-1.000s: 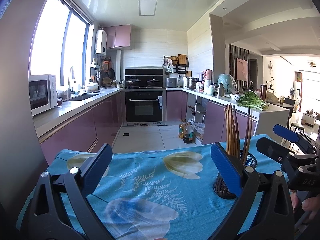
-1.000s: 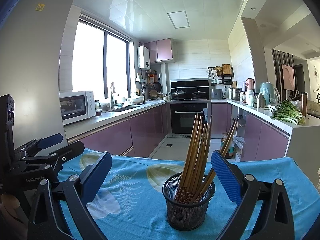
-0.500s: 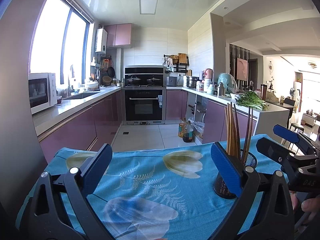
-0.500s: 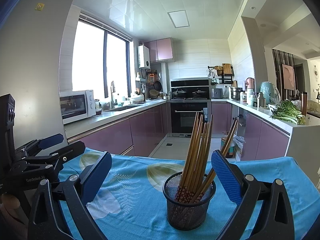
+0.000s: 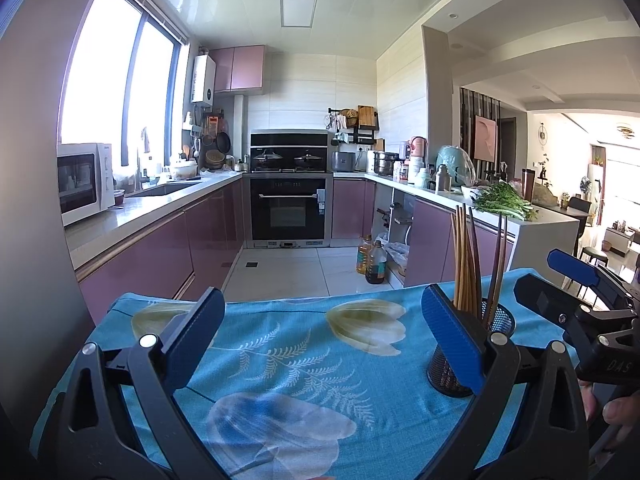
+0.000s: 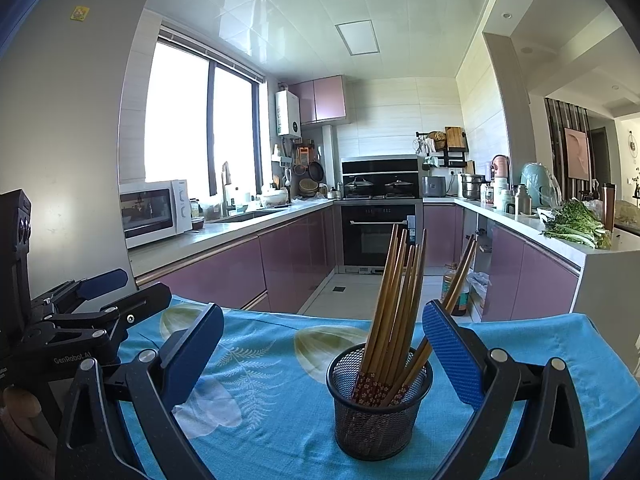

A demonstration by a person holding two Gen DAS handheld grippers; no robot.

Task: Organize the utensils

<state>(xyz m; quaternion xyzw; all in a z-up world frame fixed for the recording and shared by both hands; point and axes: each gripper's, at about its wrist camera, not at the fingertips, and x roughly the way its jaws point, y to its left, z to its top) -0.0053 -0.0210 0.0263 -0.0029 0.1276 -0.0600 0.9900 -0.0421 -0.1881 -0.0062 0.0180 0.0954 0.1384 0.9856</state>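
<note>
Chopsticks (image 6: pixel 394 308), slim wooden sticks with a patterned red band near their lower ends, stand bundled in a round black wire-mesh cup (image 6: pixel 378 404); most lean one way, while a couple tilt off toward the right. The cup sits on a table covered by a bright blue cloth (image 6: pixel 264 396) printed with pale flowers and feathery fern leaves.

The right gripper (image 6: pixel 320 360) hovers just in front of the cup, its fingers spread wide and holding nothing; each carries a ribbed blue pad on a black plastic frame. From this view the cup lies between the two pads.

The left gripper (image 5: pixel 322 342) is likewise spread wide and empty over bare cloth, with the cup (image 5: pixel 472 350) just behind its right-hand pad. Glossy mauve cabinets (image 5: pixel 176 248) line the kitchen beyond.
</note>
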